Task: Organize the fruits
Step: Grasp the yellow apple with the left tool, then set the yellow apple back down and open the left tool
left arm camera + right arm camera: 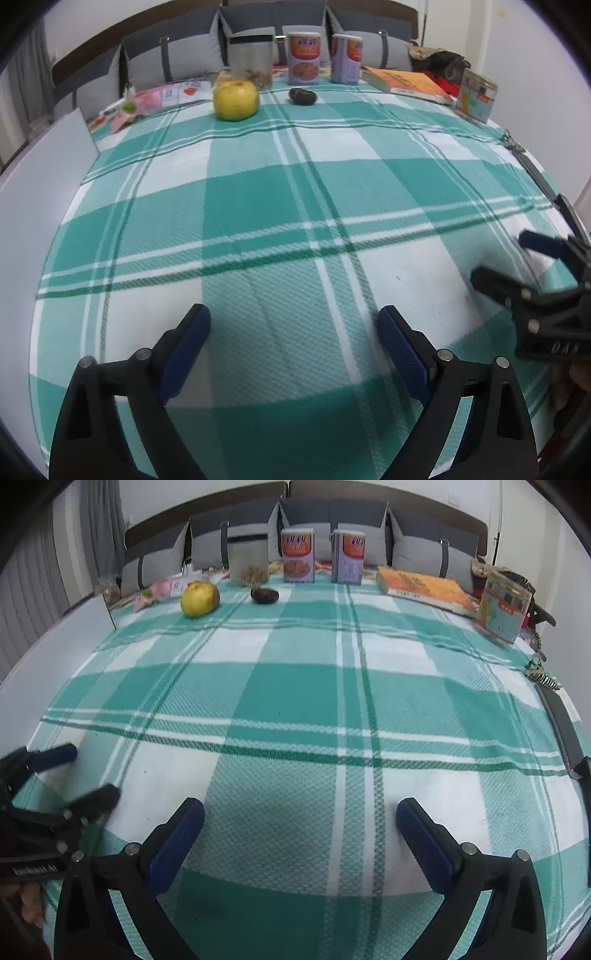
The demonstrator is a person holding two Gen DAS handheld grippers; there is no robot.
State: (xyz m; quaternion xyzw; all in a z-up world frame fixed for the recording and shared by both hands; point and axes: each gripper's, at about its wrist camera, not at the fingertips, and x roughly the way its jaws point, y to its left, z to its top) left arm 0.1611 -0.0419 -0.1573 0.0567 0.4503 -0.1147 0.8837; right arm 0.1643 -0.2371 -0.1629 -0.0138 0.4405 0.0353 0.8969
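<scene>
Checked cloth (295,206) | 1 apple (235,99) | 1 dark fruit (302,96) | 2 cans (303,58) | both tongs (293,328) (300,821) wide, empty

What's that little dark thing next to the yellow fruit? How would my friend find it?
Look to the far side of the green-and-white checked cloth, in front of the two tall orange-and-purple cans. Beside the big yellow apple lies a small dark brown fruit, far smaller and darker than the apple.

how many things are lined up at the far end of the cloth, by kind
fruits: 2, the yellow apple and the dark fruit
cans: 2
clear jar: 1
book: 1
carton: 1
total: 7
</scene>
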